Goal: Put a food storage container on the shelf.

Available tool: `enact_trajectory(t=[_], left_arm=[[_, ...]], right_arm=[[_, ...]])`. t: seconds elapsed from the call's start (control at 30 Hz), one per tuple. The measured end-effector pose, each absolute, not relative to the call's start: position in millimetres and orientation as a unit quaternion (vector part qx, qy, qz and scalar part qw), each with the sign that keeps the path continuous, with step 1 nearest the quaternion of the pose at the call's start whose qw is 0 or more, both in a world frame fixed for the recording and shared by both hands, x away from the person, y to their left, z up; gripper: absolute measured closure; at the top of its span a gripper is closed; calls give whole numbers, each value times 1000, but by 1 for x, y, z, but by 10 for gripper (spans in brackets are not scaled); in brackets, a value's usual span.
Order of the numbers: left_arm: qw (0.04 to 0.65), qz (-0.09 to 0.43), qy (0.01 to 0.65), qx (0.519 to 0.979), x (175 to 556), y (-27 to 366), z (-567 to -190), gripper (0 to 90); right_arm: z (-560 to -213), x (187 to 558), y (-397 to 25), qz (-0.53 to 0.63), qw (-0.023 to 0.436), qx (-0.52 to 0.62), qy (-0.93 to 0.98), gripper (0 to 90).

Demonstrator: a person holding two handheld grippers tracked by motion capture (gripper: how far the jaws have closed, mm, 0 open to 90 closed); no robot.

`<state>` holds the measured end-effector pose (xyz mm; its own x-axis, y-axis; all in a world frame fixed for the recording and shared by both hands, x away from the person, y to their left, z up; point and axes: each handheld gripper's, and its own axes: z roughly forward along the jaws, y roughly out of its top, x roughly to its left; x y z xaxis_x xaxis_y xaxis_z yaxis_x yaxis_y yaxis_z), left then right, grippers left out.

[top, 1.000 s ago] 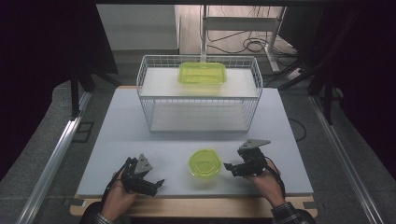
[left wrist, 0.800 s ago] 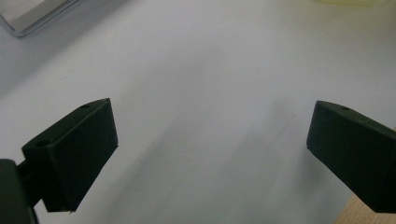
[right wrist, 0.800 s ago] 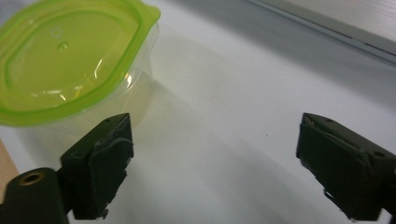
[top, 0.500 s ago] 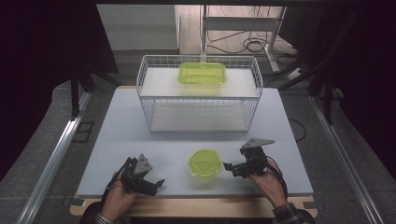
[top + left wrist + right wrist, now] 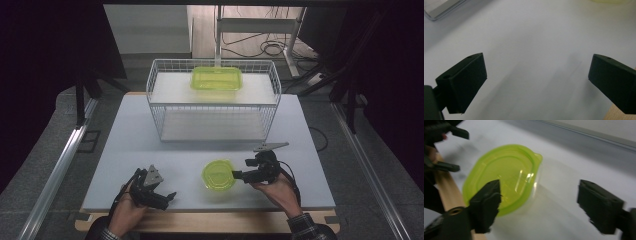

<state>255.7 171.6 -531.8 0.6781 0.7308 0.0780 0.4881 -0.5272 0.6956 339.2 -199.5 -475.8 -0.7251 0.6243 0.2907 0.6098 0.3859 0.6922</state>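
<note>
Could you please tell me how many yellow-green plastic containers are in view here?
2: a round container on the table near the right hand-held gripper, and a rectangular container on top of the wire rack.

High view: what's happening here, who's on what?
A person works at a white table with a gripper in each hand. The right gripper, fingers open, is at the edge of a round green lidded container near the front, not gripping it. The left gripper is open over bare table. A rectangular green container sits on the wire rack.
</note>
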Motion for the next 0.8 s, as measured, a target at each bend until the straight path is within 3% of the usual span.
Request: enact_trajectory(t=[0.33,0.63,0.8], left_arm=[[328,183,356,855,256,171,-532,15],[326,182,356,857,256,171,-533,15],[324,182,356,857,256,170,-533,16]], right_arm=[[-482,358,-197,417,-51,384,823,481],[-490,371,-192,408,-111,391,817,604],[-493,375,-194,407,-152,404,805,719]])
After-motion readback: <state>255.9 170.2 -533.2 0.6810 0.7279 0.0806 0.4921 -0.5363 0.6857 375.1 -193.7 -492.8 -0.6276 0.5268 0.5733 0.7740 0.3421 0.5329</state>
